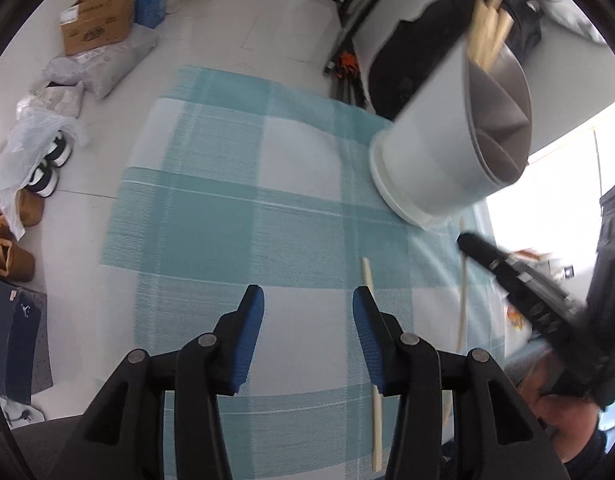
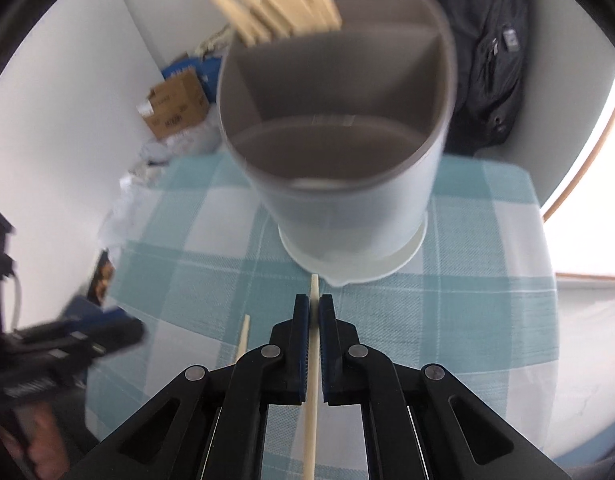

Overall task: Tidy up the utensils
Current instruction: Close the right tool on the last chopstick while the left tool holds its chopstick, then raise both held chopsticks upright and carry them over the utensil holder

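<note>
A holder [image 2: 339, 152] stands on the table [image 2: 487, 280], toward its far side. It has 3 compartments; sticks [image 2: 275, 4] stand in the far left one, the others hold nothing visible. Just before the holder's base, the right gripper [image 2: 314, 308] has 1 chopstick [image 2: 312, 380] between its jaws. A second chopstick [image 2: 242, 340] lies on the table left of it. Further left is the left gripper [image 1: 308, 304], above the table, that chopstick by its right jaw. Boxes [image 1: 99, 16] sit on the floor [image 1: 227, 32] beyond the table.
</note>
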{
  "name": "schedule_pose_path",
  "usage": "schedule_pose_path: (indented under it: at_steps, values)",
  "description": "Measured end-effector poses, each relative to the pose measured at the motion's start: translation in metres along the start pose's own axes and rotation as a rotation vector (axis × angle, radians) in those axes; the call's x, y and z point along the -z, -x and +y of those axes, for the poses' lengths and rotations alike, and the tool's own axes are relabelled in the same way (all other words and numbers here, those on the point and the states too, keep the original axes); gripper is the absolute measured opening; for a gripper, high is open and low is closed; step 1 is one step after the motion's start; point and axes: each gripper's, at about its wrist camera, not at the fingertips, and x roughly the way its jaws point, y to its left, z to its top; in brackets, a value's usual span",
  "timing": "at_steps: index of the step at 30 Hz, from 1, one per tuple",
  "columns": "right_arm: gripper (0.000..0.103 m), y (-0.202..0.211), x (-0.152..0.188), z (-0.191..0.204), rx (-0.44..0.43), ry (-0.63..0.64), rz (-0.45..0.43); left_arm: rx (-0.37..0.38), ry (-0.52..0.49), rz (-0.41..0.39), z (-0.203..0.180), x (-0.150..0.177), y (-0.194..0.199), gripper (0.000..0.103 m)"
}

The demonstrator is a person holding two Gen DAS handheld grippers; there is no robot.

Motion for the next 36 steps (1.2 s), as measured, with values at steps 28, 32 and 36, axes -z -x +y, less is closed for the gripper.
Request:
schedule_pose_path:
  at_steps: [28,32,36]
  values:
    - [0.004,0.075,-0.003,-0.068,-0.192,-0.243,-0.356,-0.233,-0.159,0.064,-0.049,0.0,-0.046,0.002]
    - [0.004,0.081,-0.003,-0.073,-0.201,-0.266,-0.376,-0.19,-0.104,-0.011,-0.043,-0.005,-0.034,0.002]
    - [0.004,0.089,-0.003,-0.073,-0.197,-0.265,-0.417,-0.152,-0.108,-0.164,-0.058,-0.008,-0.004,0.002]
